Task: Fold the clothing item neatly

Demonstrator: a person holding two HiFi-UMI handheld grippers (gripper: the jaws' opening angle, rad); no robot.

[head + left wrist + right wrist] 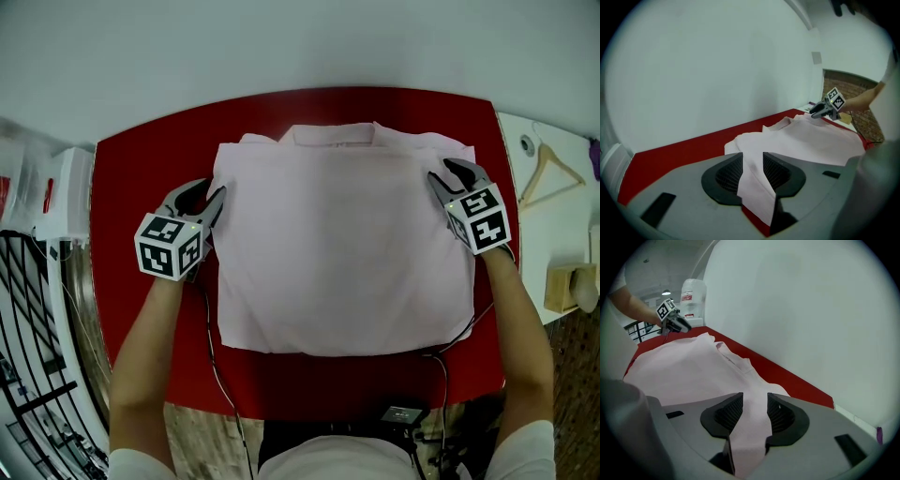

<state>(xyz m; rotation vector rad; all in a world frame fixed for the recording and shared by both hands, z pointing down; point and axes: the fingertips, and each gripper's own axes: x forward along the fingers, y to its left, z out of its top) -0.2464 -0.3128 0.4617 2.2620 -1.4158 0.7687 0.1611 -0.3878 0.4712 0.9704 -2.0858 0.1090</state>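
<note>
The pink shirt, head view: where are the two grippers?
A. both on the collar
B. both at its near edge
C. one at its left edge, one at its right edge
C: the left gripper is at the shirt's left edge, the right gripper at its right edge.

**Left gripper** (212, 195): left of centre in the head view. Its tips lie at the left edge of the pink garment (337, 244) and point up-frame and slightly inward. Its marker cube (171, 246) faces the camera. The jaws are parted, and a fold of the garment runs loosely through the gap.

**Right gripper** (452, 176): right of centre, with its tips at the garment's upper right corner. Its marker cube (483, 217) sits behind them. The jaws are parted, with a strip of the garment between them.

**Left forearm** (150, 337): bare, rising from the lower left.

**Right forearm** (516, 319): bare, rising from the lower right.

**White sleeve** (530, 450): covers the right upper arm.
</note>
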